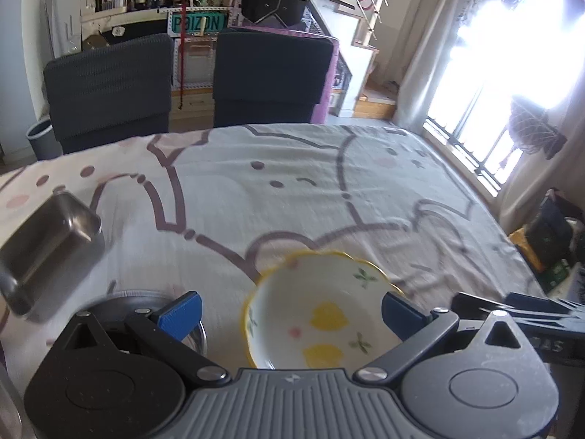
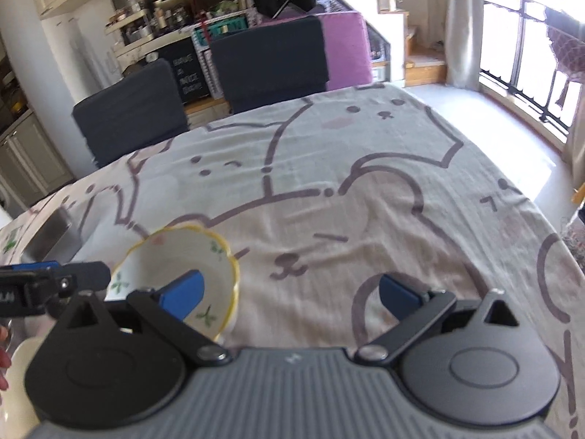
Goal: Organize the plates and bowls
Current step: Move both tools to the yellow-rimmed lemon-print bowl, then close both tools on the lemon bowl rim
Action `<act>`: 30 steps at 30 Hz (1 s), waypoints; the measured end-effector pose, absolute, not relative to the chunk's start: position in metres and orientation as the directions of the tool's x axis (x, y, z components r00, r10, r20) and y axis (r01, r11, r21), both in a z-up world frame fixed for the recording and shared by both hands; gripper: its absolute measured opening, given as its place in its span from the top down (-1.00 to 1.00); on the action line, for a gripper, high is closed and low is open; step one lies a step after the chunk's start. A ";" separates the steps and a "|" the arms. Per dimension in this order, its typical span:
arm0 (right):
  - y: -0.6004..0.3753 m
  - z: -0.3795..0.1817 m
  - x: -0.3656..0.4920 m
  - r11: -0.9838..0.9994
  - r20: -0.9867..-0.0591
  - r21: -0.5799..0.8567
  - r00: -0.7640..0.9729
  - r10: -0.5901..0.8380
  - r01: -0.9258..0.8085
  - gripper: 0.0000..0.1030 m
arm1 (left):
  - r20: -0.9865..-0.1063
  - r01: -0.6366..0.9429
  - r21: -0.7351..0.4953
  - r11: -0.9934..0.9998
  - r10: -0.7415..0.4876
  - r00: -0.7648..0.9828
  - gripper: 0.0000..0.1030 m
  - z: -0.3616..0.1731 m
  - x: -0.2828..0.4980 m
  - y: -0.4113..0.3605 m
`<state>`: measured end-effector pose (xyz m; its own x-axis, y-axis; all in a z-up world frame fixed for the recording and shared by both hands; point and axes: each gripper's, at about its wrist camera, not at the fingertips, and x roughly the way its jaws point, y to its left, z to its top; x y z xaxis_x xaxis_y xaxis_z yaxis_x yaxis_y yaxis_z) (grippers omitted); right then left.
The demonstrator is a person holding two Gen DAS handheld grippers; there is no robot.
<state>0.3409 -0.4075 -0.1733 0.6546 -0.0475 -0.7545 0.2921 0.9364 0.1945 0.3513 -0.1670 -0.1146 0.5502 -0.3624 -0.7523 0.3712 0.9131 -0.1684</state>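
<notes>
A small white bowl (image 1: 321, 314) with a wavy yellow rim and yellow fruit and green leaf prints lies on the cat-print tablecloth. My left gripper (image 1: 290, 314) is open and wide, and the bowl lies between its blue pads (image 1: 181, 314), closer to the right one. In the right wrist view the same bowl (image 2: 172, 259) sits partly behind my left blue pad, to the left of my right gripper (image 2: 290, 294). That gripper is open over bare cloth and holds nothing. The left gripper's black tip (image 2: 84, 276) reaches the bowl's left rim.
A rectangular steel container (image 1: 51, 245) stands at the left of the table. A round steel dish (image 1: 146, 301) lies under my left finger. Part of a white plate (image 2: 18, 369) shows at lower left. Two dark chairs (image 1: 109, 84) stand behind the table's far edge (image 1: 292, 126).
</notes>
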 end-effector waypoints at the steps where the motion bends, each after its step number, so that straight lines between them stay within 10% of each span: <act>1: -0.409 -0.175 0.344 0.932 -0.753 0.201 0.656 -0.051 0.303 -0.99 | -0.755 0.372 -0.162 0.914 -0.357 0.550 -1.00 -0.117 0.356 -0.168; 10: -0.411 -0.183 0.364 0.955 -0.764 0.212 0.645 0.030 0.208 -0.98 | -0.775 0.413 -0.225 0.883 -0.419 0.474 -0.97 -0.135 0.382 -0.166; 15: -0.406 -0.181 0.372 0.952 -0.776 0.234 0.628 0.060 0.198 0.02 | -0.794 0.368 -0.276 0.888 -0.427 0.433 -0.48 -0.141 0.390 -0.157; 25: -0.395 -0.197 0.383 0.944 -0.819 0.285 0.555 0.148 0.168 0.64 | -0.850 0.375 -0.245 0.894 -0.384 0.361 0.38 -0.160 0.392 -0.150; 30: -0.382 -0.205 0.389 0.956 -0.835 0.256 0.530 0.146 0.141 0.79 | -0.862 0.425 -0.217 0.879 -0.377 0.338 0.44 -0.163 0.386 -0.150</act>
<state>0.3890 -0.3824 -0.2050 0.5302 0.1456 -0.8353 0.1411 0.9563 0.2562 0.3862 -0.1502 -0.1630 0.3385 -0.3766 -0.8623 0.4253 0.8787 -0.2168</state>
